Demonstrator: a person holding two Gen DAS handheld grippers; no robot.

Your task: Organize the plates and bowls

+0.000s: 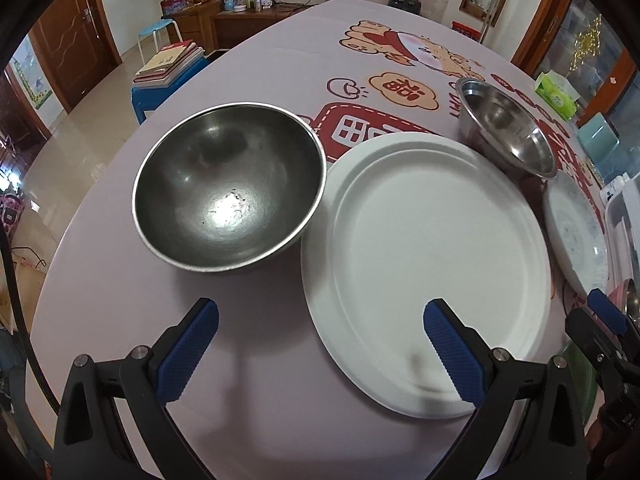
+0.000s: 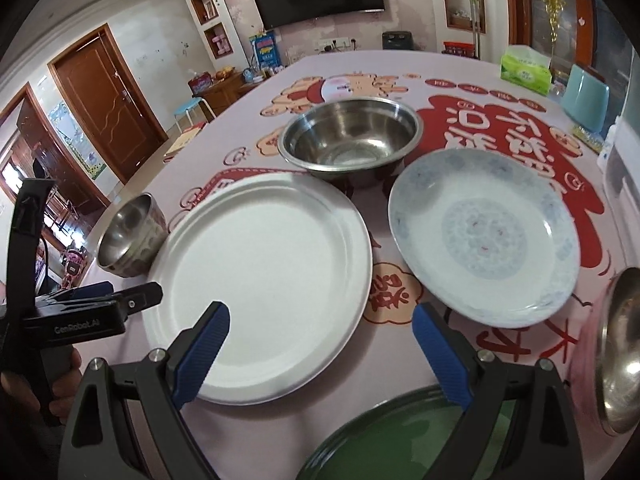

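A dark steel bowl (image 1: 228,188) stands left of a large white plate (image 1: 432,272) on the pink tablecloth. A shiny steel bowl (image 1: 506,128) stands behind the plate, and a blue-patterned plate (image 1: 576,232) lies to its right. My left gripper (image 1: 320,332) is open and empty above the table's near edge, between the dark bowl and the white plate. In the right wrist view my right gripper (image 2: 322,340) is open and empty over the white plate's (image 2: 264,280) near right rim, with a green plate (image 2: 392,440) under it, the patterned plate (image 2: 484,232), the shiny bowl (image 2: 352,140) and the small dark bowl (image 2: 132,236).
A pink-sided steel bowl (image 2: 616,352) sits at the right edge. A green tissue box (image 2: 526,66) and a teal container (image 2: 584,96) stand at the far right. A blue stool with books (image 1: 168,68) is beyond the table's left edge. My left gripper also shows in the right wrist view (image 2: 100,300).
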